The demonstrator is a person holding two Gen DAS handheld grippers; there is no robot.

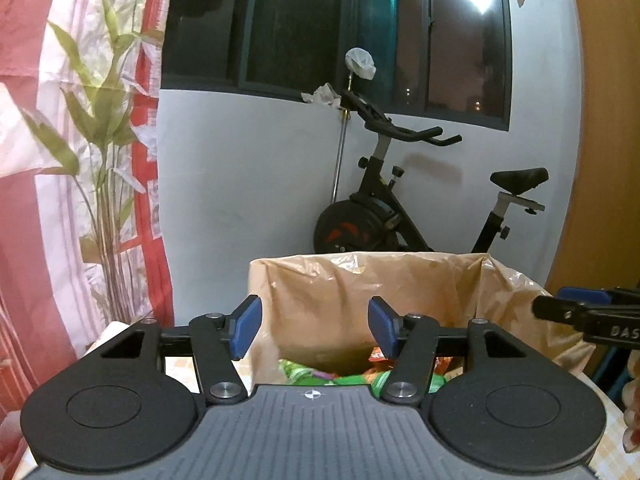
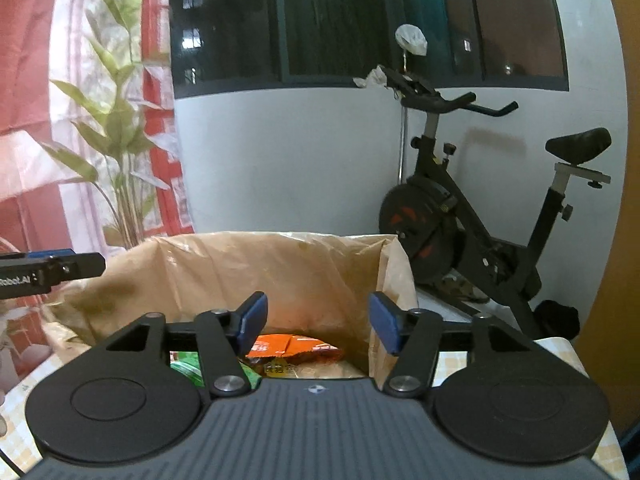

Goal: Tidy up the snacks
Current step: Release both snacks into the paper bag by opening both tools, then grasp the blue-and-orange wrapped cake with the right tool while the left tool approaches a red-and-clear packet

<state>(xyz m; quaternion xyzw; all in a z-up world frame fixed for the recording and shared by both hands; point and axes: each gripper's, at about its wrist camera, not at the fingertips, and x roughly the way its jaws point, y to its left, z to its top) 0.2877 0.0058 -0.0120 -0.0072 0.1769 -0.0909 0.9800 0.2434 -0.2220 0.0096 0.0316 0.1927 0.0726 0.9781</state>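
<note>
A: Bkgd noted: pale wall (image 1: 248,184), dark window (image 1: 304,24), exercise bike (image 1: 416,200) in the corner, red and white leaf-print curtain (image 1: 80,160) at left. Container?

B: Brown paper bag (image 1: 360,292), clear plastic liner, is stood open on a checked tablecloth (image 2: 560,356). Snack packets are seen inside at the bottom: green packets (image 1: 320,376) and an orange packet (image 2: 296,350).

A: Left gripper (image 1: 314,328)?

B: Held over the bag opening; jaws are set apart, nothing between the pads.

A: Right gripper (image 2: 318,328)?

B: Same config: jaws apart, nothing clamped, pointed into the bag. Both are positioned side by side, near but not touching.
</note>
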